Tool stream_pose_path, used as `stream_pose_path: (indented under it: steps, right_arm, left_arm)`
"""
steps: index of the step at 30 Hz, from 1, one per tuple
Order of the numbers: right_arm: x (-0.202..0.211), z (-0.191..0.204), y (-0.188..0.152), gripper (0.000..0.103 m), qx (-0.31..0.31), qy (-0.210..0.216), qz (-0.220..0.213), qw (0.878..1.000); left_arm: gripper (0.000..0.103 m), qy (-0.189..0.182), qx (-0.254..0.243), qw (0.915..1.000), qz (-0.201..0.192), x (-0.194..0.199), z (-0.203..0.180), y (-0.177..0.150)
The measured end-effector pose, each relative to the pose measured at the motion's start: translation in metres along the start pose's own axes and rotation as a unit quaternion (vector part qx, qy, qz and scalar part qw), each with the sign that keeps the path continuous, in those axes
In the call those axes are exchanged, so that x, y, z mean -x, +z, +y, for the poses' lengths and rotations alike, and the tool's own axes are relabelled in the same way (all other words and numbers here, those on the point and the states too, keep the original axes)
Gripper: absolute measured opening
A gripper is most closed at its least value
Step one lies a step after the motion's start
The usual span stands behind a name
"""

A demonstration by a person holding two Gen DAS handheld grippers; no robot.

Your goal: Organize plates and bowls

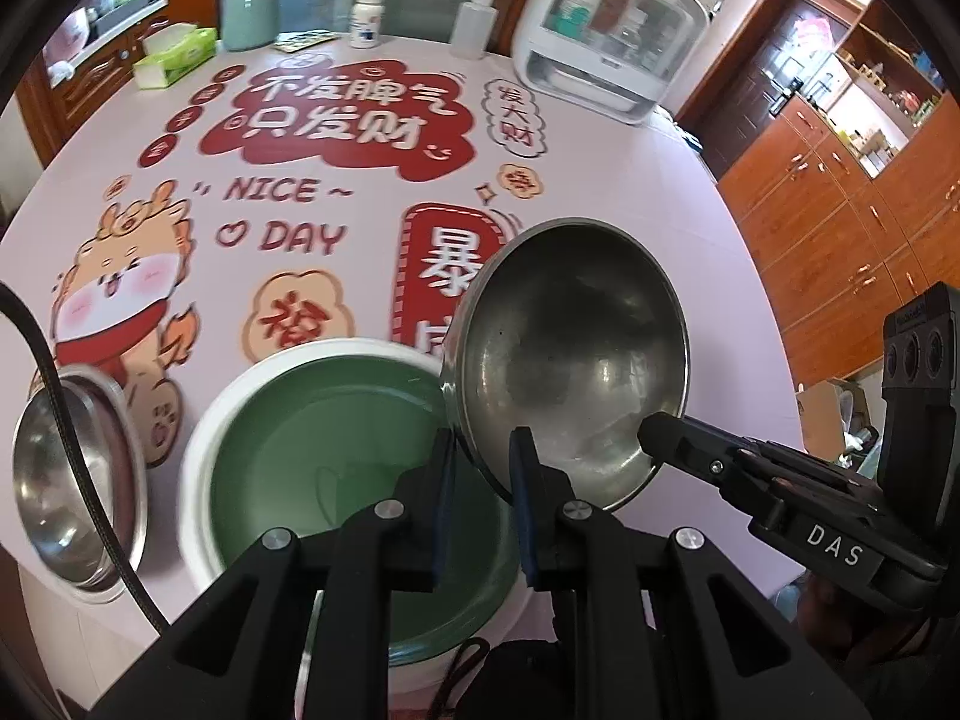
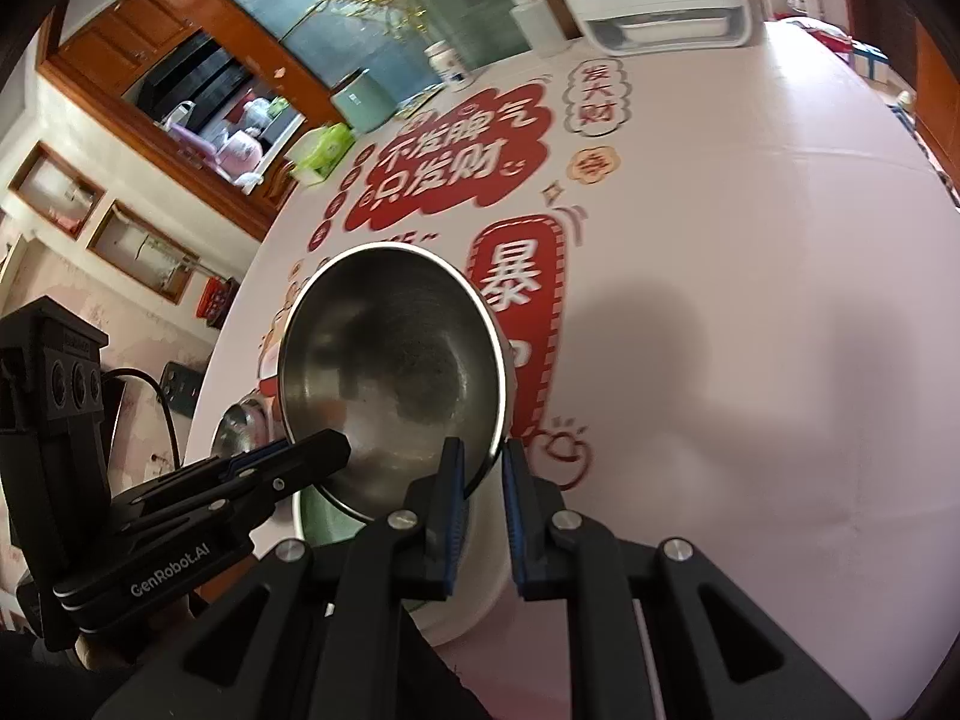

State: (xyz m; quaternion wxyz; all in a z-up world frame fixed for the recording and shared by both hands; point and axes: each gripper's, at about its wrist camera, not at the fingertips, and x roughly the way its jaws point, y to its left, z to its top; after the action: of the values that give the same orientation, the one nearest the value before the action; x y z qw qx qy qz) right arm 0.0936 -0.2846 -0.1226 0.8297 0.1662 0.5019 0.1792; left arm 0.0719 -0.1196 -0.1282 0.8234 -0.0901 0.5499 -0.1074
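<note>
A steel bowl [image 1: 576,354] is tilted above a green plate with a white rim [image 1: 336,450]. My left gripper [image 1: 483,456] is shut on the bowl's near rim. My right gripper [image 2: 483,462] is shut on the same bowl [image 2: 396,366] at its rim; in the left wrist view its finger [image 1: 666,432] reaches the bowl from the right. The green plate [image 2: 318,516] shows below the bowl in the right wrist view. A second steel bowl [image 1: 72,480] sits on the table at the left, also seen small in the right wrist view [image 2: 240,426].
The round table [image 1: 648,180] has a pink printed cover. At its far edge stand a white appliance with a clear lid [image 1: 606,30], a squeeze bottle [image 1: 474,18], a pill bottle [image 1: 367,18], a green canister [image 1: 249,12] and a tissue box [image 1: 174,54]. Wooden cabinets [image 1: 840,180] stand at the right.
</note>
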Motion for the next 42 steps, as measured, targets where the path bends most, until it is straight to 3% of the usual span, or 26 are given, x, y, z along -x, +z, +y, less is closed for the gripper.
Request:
stream_pose_path:
  steps: [23, 42]
  right_arm:
    - [-0.052, 0.121, -0.030, 0.013, 0.045, 0.018, 0.034, 0.998]
    - [-0.093, 0.206, -0.059, 0.013, 0.037, 0.028, 0.022, 0.999]
  left_arm:
    - [0.015, 0.019, 0.052, 0.9984, -0.004, 0.062, 0.128, -0.047]
    - [0.016, 0.033, 0.040, 0.9987, 0.002, 0.097, 0.219, -0.063]
